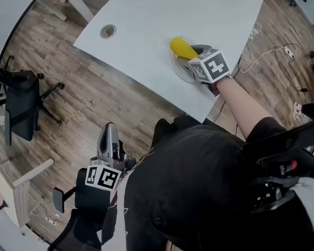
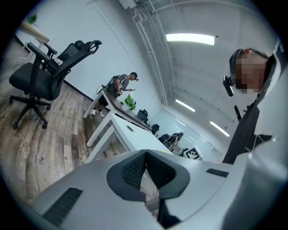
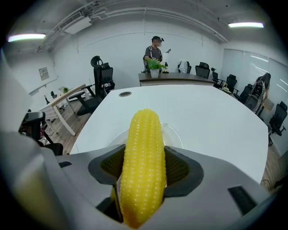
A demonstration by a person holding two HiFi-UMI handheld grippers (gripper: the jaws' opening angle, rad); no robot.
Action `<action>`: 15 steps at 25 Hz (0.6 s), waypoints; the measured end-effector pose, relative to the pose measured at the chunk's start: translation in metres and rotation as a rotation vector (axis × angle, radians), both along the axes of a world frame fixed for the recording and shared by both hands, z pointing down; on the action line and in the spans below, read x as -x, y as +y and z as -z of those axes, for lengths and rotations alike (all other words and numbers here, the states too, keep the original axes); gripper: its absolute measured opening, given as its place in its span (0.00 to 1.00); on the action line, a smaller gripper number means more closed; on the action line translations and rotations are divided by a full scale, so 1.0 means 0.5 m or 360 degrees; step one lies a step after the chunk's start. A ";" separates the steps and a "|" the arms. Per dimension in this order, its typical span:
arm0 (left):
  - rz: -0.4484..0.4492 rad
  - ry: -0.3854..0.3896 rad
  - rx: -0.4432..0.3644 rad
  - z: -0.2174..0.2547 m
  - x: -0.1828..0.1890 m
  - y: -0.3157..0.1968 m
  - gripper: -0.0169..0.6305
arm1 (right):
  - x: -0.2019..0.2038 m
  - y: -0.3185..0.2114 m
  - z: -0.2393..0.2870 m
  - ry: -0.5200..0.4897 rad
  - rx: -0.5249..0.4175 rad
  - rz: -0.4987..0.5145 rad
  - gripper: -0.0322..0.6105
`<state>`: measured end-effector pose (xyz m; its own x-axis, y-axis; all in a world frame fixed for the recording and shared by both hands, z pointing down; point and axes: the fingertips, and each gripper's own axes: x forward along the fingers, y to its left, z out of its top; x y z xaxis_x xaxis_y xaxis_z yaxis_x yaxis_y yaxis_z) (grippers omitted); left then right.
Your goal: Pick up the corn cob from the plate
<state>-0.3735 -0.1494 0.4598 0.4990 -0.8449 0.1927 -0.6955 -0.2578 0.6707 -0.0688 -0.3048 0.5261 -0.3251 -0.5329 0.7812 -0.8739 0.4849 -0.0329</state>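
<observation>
Floor (image 1: 92, 94): wood planks, surrounding the counter on the sides in view.

Counter (image 1: 167, 11): white top. It carries the plate near the edge closest to the person.

Chair (image 1: 19, 103): black, on castors, standing on the floor well apart from the counter.

Right hand-held gripper (image 3: 143, 167): extended over the near edge of the counter, above the plate. Its jaws are parted by the thickness of the cob and clamped on it, one dark pad against each side. The grip sits on the lower half of the cob, and the upper half projects forward past the jaw tips.

Left hand-held gripper (image 2: 146, 152): held low beside the person's body, over the floor and well apart from the counter. The jaws are fully together, pads touching at the tips, with nothing between them.

Plate (image 1: 179, 70): round and shallow, lying flat on the counter directly under the right hand-held gripper. In the right gripper view its rim shows on either side of the cob. Nothing else is seen in it.

Cob (image 3: 143, 148): yellow, held lengthwise along the jaws, with its free end reaching over the plate's far rim. Whether it touches the plate cannot be determined.

Grommet (image 1: 108, 31): a round cable hole in the counter, well apart from the plate.
</observation>
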 end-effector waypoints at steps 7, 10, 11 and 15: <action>0.0156 0.0012 0.0064 -0.009 -0.011 0.069 0.05 | 0.013 -0.003 -0.010 0.0005 -0.0010 0.0117 0.45; 0.0236 -0.0033 0.0070 0.005 -0.026 0.106 0.05 | 0.015 0.005 0.001 0.0017 -0.0032 0.0170 0.44; 0.0271 -0.0043 0.0072 0.006 -0.030 0.120 0.05 | 0.017 0.007 0.003 0.0019 -0.0050 0.0191 0.45; 0.0403 0.0002 0.0058 0.019 -0.065 0.171 0.05 | 0.022 0.012 0.007 0.0022 -0.0105 0.0276 0.44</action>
